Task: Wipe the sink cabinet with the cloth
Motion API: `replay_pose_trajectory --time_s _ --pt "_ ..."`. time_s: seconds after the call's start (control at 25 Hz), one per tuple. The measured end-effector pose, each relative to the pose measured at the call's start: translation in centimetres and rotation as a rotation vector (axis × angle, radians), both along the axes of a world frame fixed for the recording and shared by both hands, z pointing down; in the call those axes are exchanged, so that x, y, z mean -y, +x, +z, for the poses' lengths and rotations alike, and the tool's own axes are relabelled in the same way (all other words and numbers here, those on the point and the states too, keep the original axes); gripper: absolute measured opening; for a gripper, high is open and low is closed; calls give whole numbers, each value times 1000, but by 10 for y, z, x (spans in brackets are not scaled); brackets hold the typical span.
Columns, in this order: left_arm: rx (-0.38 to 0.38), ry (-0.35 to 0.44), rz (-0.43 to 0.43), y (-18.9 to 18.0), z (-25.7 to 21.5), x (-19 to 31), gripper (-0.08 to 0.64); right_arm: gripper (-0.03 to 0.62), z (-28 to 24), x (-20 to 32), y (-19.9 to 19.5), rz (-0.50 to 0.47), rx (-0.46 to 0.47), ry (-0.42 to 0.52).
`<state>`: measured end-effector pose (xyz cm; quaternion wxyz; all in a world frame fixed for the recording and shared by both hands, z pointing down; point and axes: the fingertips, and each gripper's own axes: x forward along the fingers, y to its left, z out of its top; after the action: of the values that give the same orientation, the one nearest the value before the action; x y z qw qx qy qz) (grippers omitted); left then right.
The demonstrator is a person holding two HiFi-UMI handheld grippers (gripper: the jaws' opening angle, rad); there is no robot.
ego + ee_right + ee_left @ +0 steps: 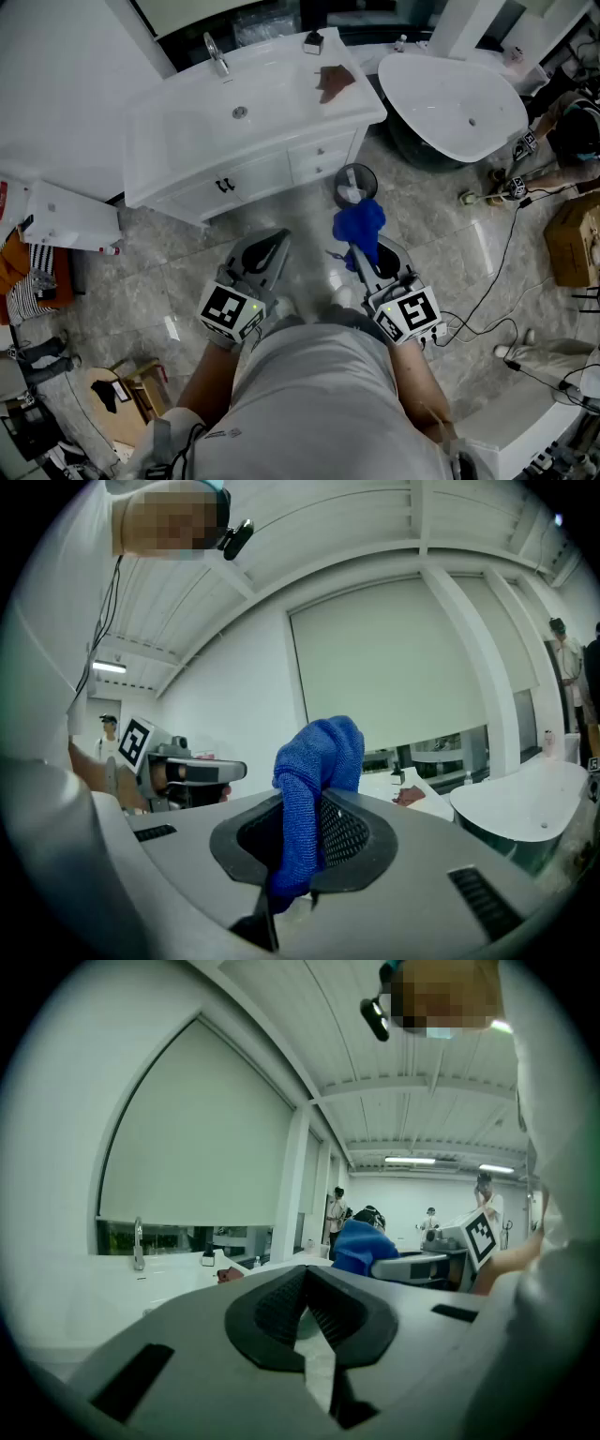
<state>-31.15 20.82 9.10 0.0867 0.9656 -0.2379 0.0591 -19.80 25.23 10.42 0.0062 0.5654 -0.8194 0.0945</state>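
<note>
The white sink cabinet stands ahead of me with its basin top, a chrome faucet and black door handles. A brown rag lies on its right end. My right gripper is shut on a blue cloth, which sticks up out of the jaws. My left gripper is shut and holds nothing; its jaws meet in the left gripper view. Both grippers hang low in front of the cabinet, short of it.
A white freestanding bathtub stands right of the cabinet. A round dark bin sits on the marble floor by the cabinet's right corner. Cables trail across the floor at right, beside a cardboard box. Other people stand far off.
</note>
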Motion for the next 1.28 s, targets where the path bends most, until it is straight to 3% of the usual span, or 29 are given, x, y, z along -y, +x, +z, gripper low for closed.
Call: replay_pose_trajectory --time_s 0.36,0.56,0.76,1.28 --pt "40 4 -25 44 -1 -14 12 69 6 -12 48 -26 31 -1" --pt "84 -7 -66 63 4 -23 12 69 13 -18 74 -56 136 -29" --pt "109 -41 -84 73 18 -23 12 69 23 -16 96 -48 163 -52" --pt "94 -156 -83 69 60 51 14 69 64 37 107 0 176 -168"
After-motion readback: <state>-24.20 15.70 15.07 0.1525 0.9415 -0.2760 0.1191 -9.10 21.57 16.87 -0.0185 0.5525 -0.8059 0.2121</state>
